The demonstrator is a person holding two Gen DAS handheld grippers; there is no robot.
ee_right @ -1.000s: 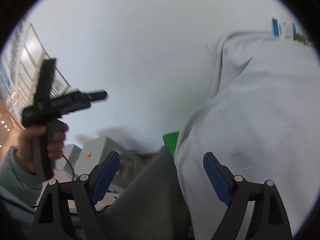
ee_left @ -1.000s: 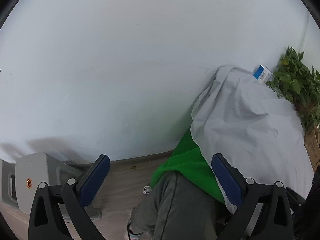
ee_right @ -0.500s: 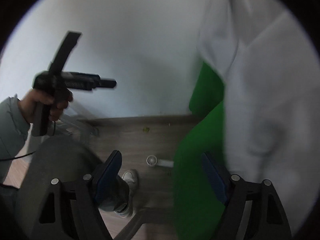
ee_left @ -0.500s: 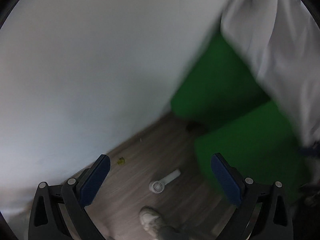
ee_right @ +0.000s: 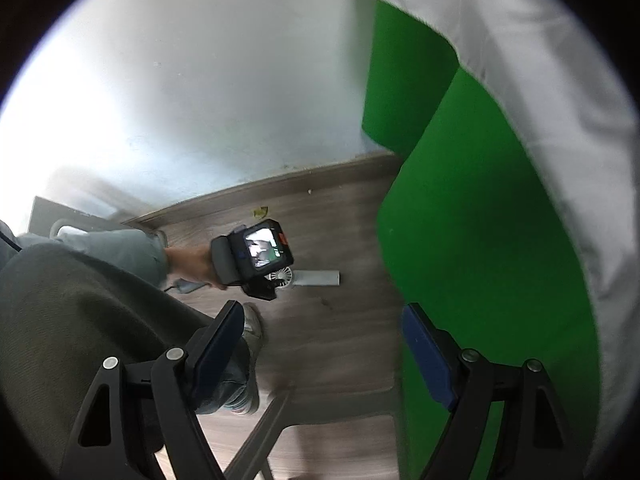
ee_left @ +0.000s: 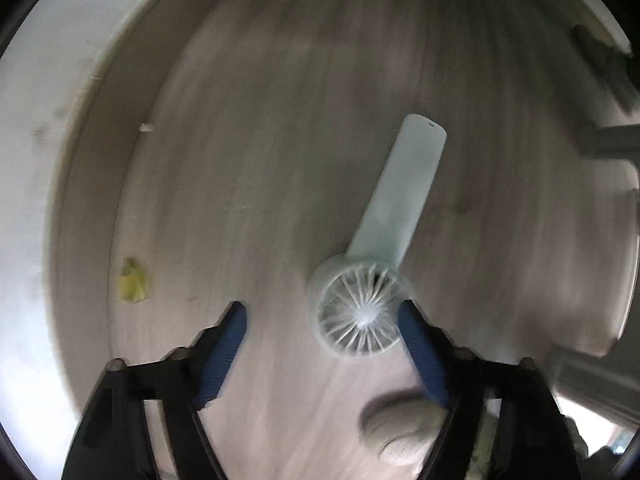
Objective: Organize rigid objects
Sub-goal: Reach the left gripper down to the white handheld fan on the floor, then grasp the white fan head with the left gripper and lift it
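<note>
A small white handheld fan (ee_left: 384, 248) lies flat on the wooden floor, its handle pointing up-right in the left wrist view. My left gripper (ee_left: 320, 308) points straight down over it. Its jaws are closing, and the fan's round head sits between them, close to the right blue pad (ee_left: 420, 352) and clear of the left one. In the right wrist view a hand holds the left gripper (ee_right: 256, 256) low over the fan (ee_right: 316, 278). My right gripper (ee_right: 323, 309) hangs higher, open, with nothing between its fingers.
A yellow scrap (ee_left: 132, 280) lies near the baseboard. A shoe (ee_left: 404, 428) stands just below the fan. A green cloth (ee_right: 480, 240) under a white sheet (ee_right: 540, 80) hangs on the right. The person's grey trouser leg (ee_right: 80, 320) and a grey chair leg (ee_right: 260, 440) are below.
The left gripper dropped from facing the wall to pointing straight down at the fan on the floor, and its jaws narrowed. The right gripper tilted down toward the floor.
</note>
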